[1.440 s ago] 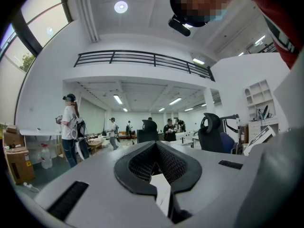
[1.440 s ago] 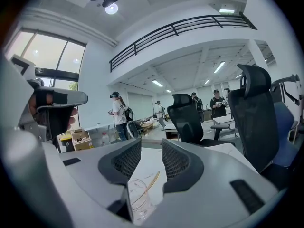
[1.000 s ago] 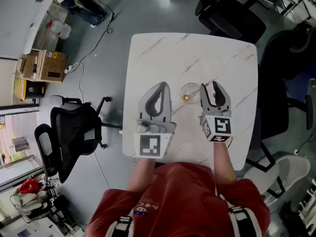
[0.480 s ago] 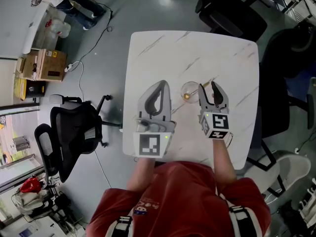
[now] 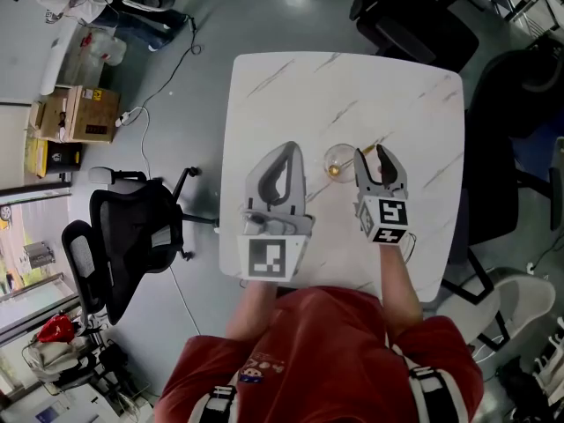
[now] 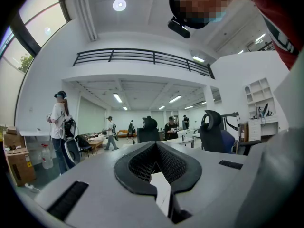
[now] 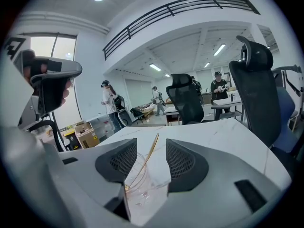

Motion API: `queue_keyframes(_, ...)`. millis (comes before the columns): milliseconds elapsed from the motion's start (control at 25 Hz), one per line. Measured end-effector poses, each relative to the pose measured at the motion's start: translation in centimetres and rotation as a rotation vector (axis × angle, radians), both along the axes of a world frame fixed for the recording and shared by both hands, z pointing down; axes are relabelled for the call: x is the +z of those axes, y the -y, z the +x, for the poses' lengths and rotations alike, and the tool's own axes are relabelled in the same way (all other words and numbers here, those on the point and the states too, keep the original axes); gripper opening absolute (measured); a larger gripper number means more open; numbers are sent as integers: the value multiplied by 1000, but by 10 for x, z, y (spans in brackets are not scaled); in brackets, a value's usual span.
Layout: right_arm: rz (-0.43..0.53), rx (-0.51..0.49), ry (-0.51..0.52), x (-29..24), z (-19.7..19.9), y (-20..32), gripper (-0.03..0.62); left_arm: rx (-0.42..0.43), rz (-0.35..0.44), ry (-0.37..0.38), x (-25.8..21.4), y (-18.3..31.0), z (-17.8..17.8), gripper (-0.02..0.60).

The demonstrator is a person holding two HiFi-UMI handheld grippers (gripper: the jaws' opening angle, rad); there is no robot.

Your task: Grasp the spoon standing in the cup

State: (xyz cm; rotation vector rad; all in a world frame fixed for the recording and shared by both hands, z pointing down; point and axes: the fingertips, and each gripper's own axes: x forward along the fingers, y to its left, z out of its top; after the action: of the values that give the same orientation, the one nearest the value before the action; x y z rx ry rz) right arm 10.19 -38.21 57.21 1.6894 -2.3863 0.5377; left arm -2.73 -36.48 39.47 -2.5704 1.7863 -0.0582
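Right gripper open around the spoon

Right gripper (image 5: 371, 155): jaws apart, just been opening. Spoon (image 7: 147, 159) handle rises between them, leaning to the right; neither pad presses on it. Clear cup (image 7: 141, 184) sits low between the jaws, closer to the left one; whether it touches that jaw, cannot tell. Spoon bowl rests in the cup's bottom, gold in colour.

Left gripper (image 5: 284, 154): jaws together, tips meeting, parked on the table's near left part, just left of the cup.

White marble-pattern table (image 5: 352, 95): cup stands around the middle, slightly near side. Black office chair (image 5: 132, 236) on the floor to the left; cardboard box (image 5: 75, 117) farther left.
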Motion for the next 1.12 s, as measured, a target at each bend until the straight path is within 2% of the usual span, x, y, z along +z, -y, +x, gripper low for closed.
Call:
queue_keyframes(360, -14, -11, 3, 7, -2, 1, 166, -3, -13, 4, 5, 1, -1, 9)
queue_keyframes(1120, -14, -11, -6, 9, 0, 3, 57, -7, -20, 7, 8, 3, 1, 9)
